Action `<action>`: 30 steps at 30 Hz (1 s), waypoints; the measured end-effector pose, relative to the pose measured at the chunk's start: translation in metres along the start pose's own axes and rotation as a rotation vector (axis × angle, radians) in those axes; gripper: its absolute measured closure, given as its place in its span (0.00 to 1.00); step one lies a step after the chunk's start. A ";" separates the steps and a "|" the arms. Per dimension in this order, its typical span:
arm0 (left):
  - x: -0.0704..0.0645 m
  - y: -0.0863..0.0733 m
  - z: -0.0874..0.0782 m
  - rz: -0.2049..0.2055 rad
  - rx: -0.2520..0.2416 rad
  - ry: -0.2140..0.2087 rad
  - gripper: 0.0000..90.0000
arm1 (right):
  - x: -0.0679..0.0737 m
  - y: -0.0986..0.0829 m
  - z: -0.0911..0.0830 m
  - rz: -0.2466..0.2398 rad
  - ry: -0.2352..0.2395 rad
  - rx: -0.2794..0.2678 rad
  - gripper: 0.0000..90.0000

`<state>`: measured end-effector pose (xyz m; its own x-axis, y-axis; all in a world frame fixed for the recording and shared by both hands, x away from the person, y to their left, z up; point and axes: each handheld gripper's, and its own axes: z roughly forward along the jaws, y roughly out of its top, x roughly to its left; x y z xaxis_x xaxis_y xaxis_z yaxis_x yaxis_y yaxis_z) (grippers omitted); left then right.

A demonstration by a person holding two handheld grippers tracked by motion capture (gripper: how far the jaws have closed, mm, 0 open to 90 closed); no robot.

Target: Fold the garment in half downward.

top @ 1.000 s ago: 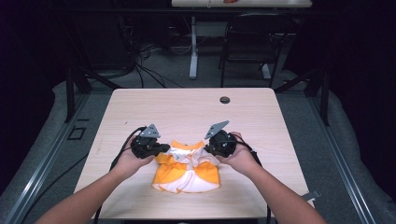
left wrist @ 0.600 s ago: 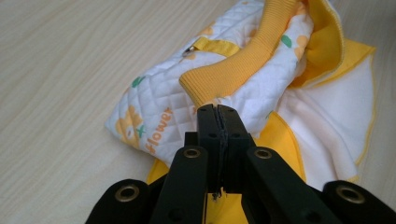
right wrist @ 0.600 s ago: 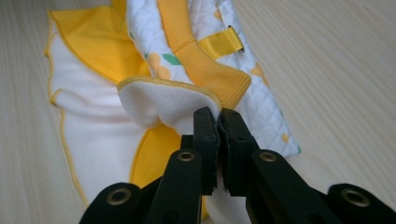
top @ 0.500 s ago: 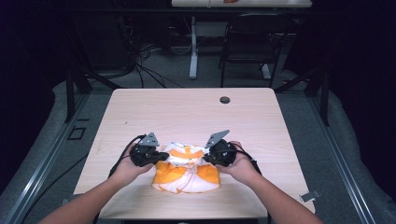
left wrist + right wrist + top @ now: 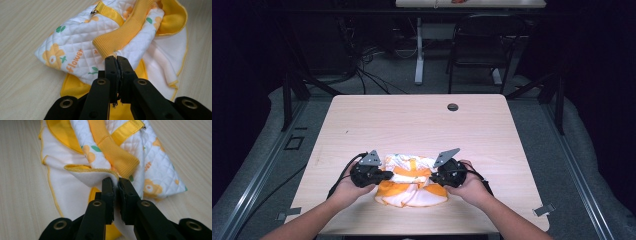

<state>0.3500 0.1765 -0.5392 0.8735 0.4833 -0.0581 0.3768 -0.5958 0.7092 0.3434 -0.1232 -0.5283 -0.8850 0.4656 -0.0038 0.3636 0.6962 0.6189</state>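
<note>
Pinching the soft, light quilted garment from either side, the left gripper and right gripper each clamped a thin fabric edge just ahead of their jaws, a limp cloth likely best held at its hems.

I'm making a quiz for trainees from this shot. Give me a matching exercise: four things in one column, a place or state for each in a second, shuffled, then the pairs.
Things:
1. left tool
2. right tool
3. round grommet
4. ribbed yellow cuff

Places or states:
A. set in the table top near the far edge
B. shut on the quilted flower-print fabric
C. lying across the quilted fabric
D. shut on the plain white edge with yellow trim

Pairs: 1-B, 2-D, 3-A, 4-C
</note>
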 end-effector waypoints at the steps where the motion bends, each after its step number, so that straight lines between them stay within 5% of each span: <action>1: -0.001 -0.001 -0.001 0.002 -0.001 0.001 0.97 | 0.001 -0.001 0.000 -0.001 0.004 0.000 0.90; 15: -0.007 -0.009 -0.017 -0.059 -0.050 -0.036 0.80 | 0.009 -0.010 -0.016 0.047 0.024 -0.055 0.72; 22: -0.001 0.002 -0.029 -0.086 -0.096 -0.008 0.73 | 0.003 -0.006 -0.028 0.085 0.027 -0.089 0.66; 30: 0.013 0.009 -0.029 -0.117 -0.095 0.030 0.77 | -0.007 0.002 -0.032 0.110 -0.005 -0.120 0.72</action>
<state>0.3558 0.1957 -0.5135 0.8152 0.5658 -0.1242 0.4434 -0.4716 0.7622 0.3414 -0.1427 -0.5016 -0.8403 0.5382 0.0658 0.4206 0.5704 0.7055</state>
